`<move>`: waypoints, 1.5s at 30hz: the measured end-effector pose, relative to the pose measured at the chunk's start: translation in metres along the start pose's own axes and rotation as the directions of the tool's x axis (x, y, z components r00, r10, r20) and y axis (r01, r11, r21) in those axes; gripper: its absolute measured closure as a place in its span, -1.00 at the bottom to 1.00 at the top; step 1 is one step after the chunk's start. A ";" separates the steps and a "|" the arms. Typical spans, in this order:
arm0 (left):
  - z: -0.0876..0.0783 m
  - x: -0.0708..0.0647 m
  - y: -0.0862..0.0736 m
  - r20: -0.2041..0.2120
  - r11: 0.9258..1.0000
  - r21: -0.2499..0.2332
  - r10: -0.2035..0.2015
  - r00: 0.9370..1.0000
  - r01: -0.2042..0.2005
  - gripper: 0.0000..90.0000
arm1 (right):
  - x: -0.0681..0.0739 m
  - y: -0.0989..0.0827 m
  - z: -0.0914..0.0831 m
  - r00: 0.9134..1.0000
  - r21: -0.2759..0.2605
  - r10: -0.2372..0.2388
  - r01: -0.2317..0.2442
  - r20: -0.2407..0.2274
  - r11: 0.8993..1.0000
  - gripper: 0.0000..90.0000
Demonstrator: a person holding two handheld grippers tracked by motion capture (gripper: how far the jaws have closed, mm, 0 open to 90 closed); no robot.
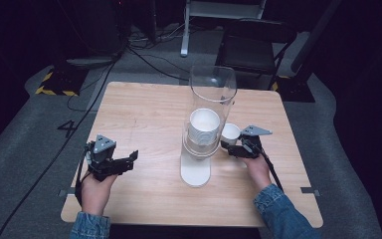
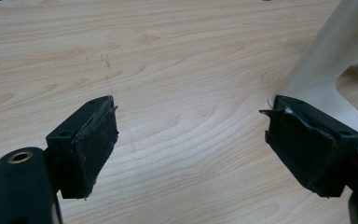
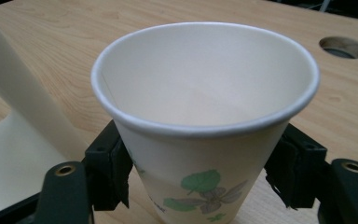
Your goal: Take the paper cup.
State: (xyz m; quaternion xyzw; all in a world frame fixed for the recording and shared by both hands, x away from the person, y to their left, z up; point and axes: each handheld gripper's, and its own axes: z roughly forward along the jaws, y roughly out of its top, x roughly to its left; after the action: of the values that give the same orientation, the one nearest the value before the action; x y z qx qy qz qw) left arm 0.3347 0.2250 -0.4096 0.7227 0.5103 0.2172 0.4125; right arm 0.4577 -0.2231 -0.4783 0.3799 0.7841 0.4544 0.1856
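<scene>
A person's right hand-held gripper (image 1: 235, 145) clamps a flower-printed paper cup (image 3: 205, 121) by its sides, upright, just beside the clear cup dispenser (image 1: 210, 99) on the desk (image 1: 144, 114). The left hand-held gripper (image 1: 129, 160) rests open and empty nearby. A tighter squeeze could buckle the thin wall; a careless swing could knock the dispenser.

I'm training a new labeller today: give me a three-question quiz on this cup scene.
1. True or false: the right gripper holds a paper cup.
2. The left gripper has its jaws: A) shut on a cup B) open over bare table C) round the dispenser.
3. What is printed on the held cup?

Key: 1 true; 2 B; 3 green leaves and a flower.
</scene>
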 end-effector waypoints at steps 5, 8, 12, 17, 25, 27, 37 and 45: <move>0.002 -0.001 0.000 0.005 1.000 0.009 0.010 1.000 -0.010 -0.64 | 0.001 -0.004 0.005 1.000 0.026 0.002 -0.001 -0.009 1.000 -0.31; 0.002 -0.001 0.000 0.008 1.000 0.013 0.012 1.000 -0.012 -0.64 | 0.002 -0.006 0.007 1.000 0.042 -0.004 0.004 -0.014 0.999 -0.32; 0.002 -0.001 0.000 0.010 1.000 0.013 0.010 1.000 -0.010 -0.64 | 0.003 -0.007 0.007 1.000 0.048 -0.004 0.005 -0.017 0.999 -0.33; 0.003 -0.001 0.001 0.011 1.000 0.014 0.011 1.000 -0.012 -0.63 | 0.002 -0.009 0.008 1.000 0.070 0.003 -0.001 -0.027 0.998 -0.37; 0.004 -0.001 0.002 0.022 1.000 0.015 0.012 1.000 -0.012 -0.63 | 0.002 -0.006 0.005 1.000 0.067 0.002 -0.001 -0.027 0.998 -0.70; 0.004 -0.001 0.003 0.027 1.000 0.012 0.012 1.000 -0.012 -0.64 | 0.001 -0.002 -0.001 1.000 0.060 -0.014 0.014 0.007 0.998 -0.73; 0.000 -0.001 0.004 0.040 1.000 0.002 0.019 0.999 -0.019 -0.64 | -0.009 0.022 -0.051 1.000 -0.037 -0.001 0.001 -0.018 0.999 -0.82; -0.002 -0.002 0.006 0.056 1.000 -0.002 0.031 0.998 -0.031 -0.64 | -0.018 0.040 -0.098 1.000 -0.097 0.007 -0.008 -0.009 0.995 -0.78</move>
State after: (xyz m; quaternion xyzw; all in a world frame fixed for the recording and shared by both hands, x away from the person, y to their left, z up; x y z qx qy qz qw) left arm 0.3357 0.2226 -0.4034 0.7362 0.4872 0.2036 0.4234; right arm 0.4243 -0.2808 -0.3944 0.3714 0.7603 0.4944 0.1990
